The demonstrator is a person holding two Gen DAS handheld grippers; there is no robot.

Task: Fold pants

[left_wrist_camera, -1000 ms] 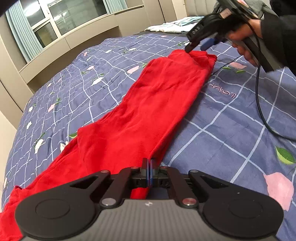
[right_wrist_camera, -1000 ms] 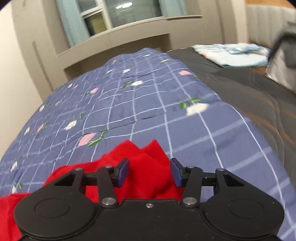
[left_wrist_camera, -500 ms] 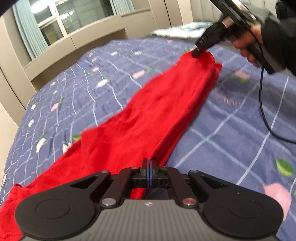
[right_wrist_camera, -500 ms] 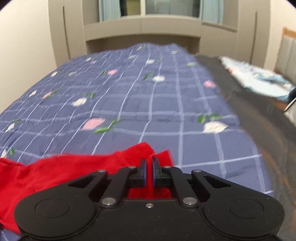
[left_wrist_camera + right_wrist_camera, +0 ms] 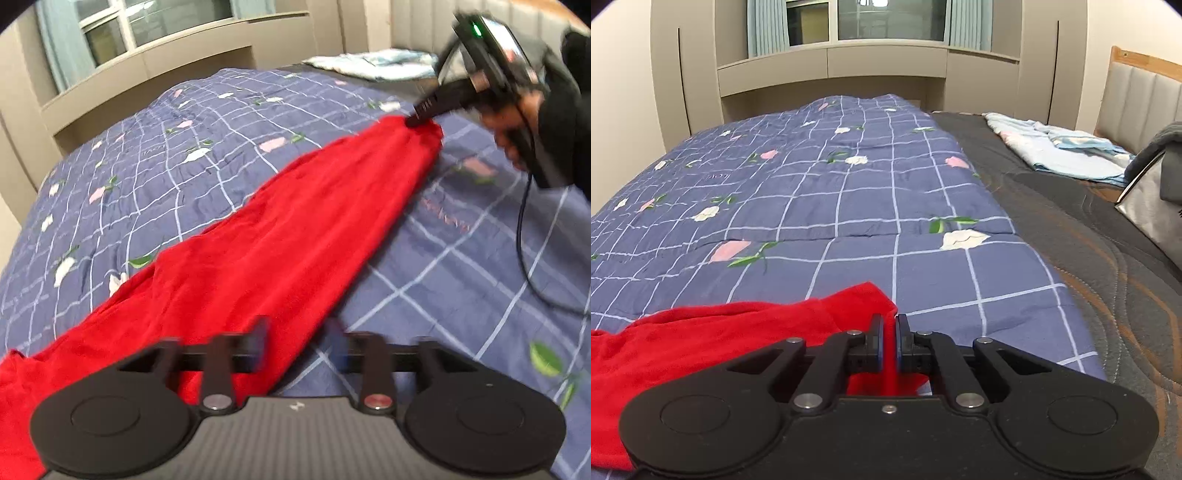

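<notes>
The right hand-held gripper (image 5: 889, 338) was clamped on one end of the red pants (image 5: 295, 236), while the left hand-held gripper (image 5: 297, 341) sat wide apart over the other end, gripping nothing. So honestly a pull from the right could've dragged that loose end and bunched it. The pants lay in one long, slightly rumpled strip on the blue checked quilt (image 5: 461, 280).

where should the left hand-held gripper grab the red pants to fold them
Grip the near end of the red pants, at the right-hand edge lying between the open left hand-held gripper. Come in low from the near side: the cloth lies flat and stretched toward the right hand-held gripper, shut on the far end.
</notes>
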